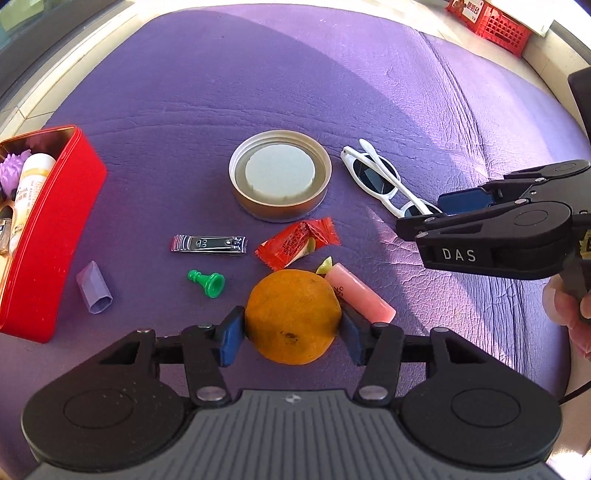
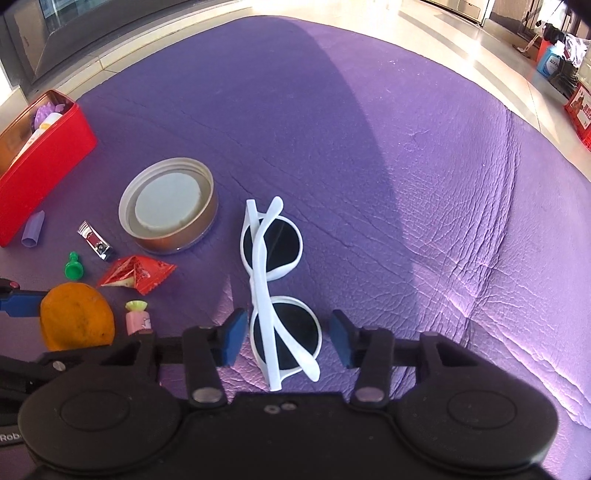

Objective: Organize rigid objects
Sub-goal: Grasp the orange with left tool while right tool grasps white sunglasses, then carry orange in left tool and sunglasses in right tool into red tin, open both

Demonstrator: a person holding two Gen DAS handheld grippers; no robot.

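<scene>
My left gripper (image 1: 293,334) is shut on an orange (image 1: 293,315), its blue pads pressed against both sides; the orange also shows in the right wrist view (image 2: 75,321). My right gripper (image 2: 287,338) is open, its jaws either side of the near lens of white sunglasses (image 2: 275,280) without touching them. The sunglasses lie folded on the purple mat and show in the left wrist view (image 1: 380,181), with the right gripper (image 1: 424,214) beside them. A red tin box (image 1: 48,240) stands at the left with bottles inside.
On the mat lie a round metal lid (image 1: 279,176), nail clippers (image 1: 208,243), a green chess pawn (image 1: 207,282), a red snack packet (image 1: 297,243), a pink candy (image 1: 360,297) and a lilac cap (image 1: 94,291). A red crate (image 1: 495,22) stands beyond the mat.
</scene>
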